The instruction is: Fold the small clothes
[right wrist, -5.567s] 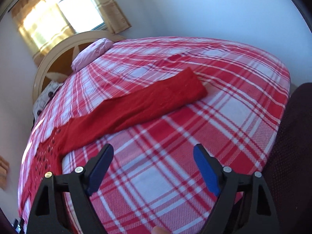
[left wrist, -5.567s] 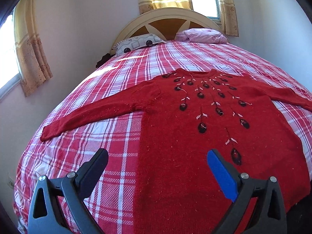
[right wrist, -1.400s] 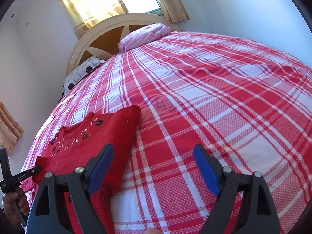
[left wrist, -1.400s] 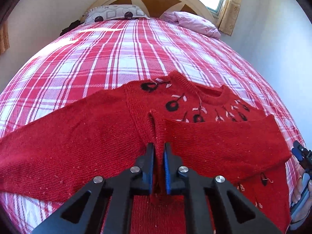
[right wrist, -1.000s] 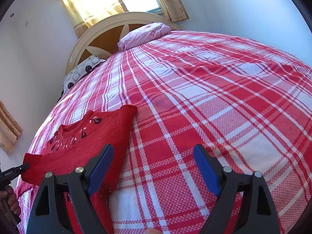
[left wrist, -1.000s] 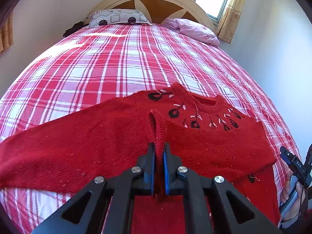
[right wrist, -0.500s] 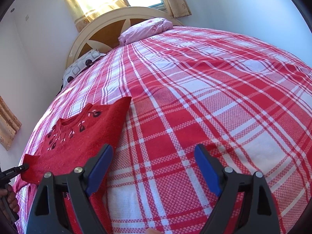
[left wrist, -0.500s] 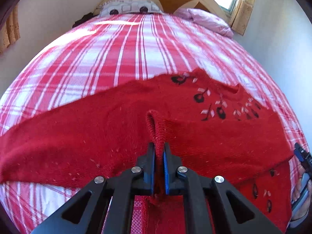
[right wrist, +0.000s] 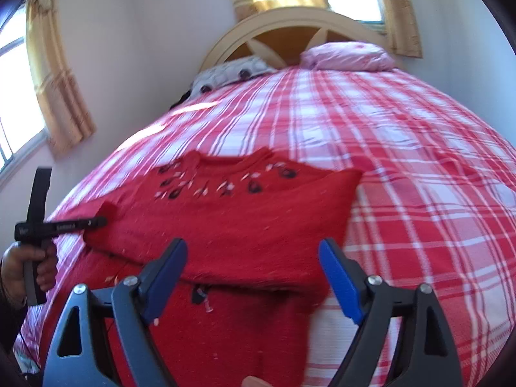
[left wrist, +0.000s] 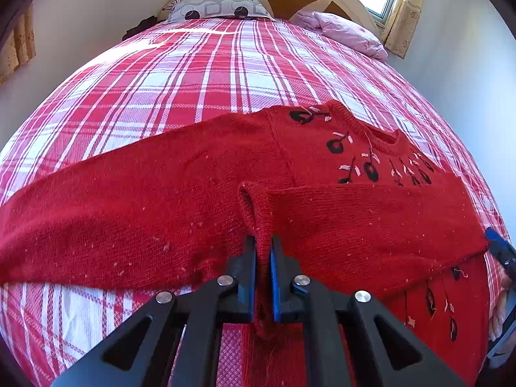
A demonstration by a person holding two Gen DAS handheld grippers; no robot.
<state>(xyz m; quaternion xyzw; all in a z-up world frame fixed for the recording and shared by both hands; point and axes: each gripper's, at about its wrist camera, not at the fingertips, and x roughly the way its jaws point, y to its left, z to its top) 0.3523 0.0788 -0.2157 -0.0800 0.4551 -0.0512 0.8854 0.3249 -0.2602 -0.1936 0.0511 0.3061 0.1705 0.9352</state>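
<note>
A red knit sweater (left wrist: 180,200) with black and white embroidery lies on the plaid bed. Its right sleeve (left wrist: 371,222) is folded across the chest. My left gripper (left wrist: 263,251) is shut on that sleeve's cuff and holds it over the sweater's left side. The other sleeve stretches out flat to the left. In the right wrist view the sweater (right wrist: 245,219) lies ahead with the folded sleeve across it. My right gripper (right wrist: 251,258) is open and empty just above the sweater's lower part. The left gripper (right wrist: 93,222) shows there at the left, pinching the cuff.
The bed (left wrist: 200,74) has a red and white plaid cover. A patterned pillow (left wrist: 216,8) and a pink pillow (left wrist: 342,30) lie by the headboard. Walls and curtained windows stand close on both sides of the bed.
My right gripper has swung left, so the sweater now lies straight ahead of it. My left gripper still holds the cuff and has shifted slightly over the sweater.
</note>
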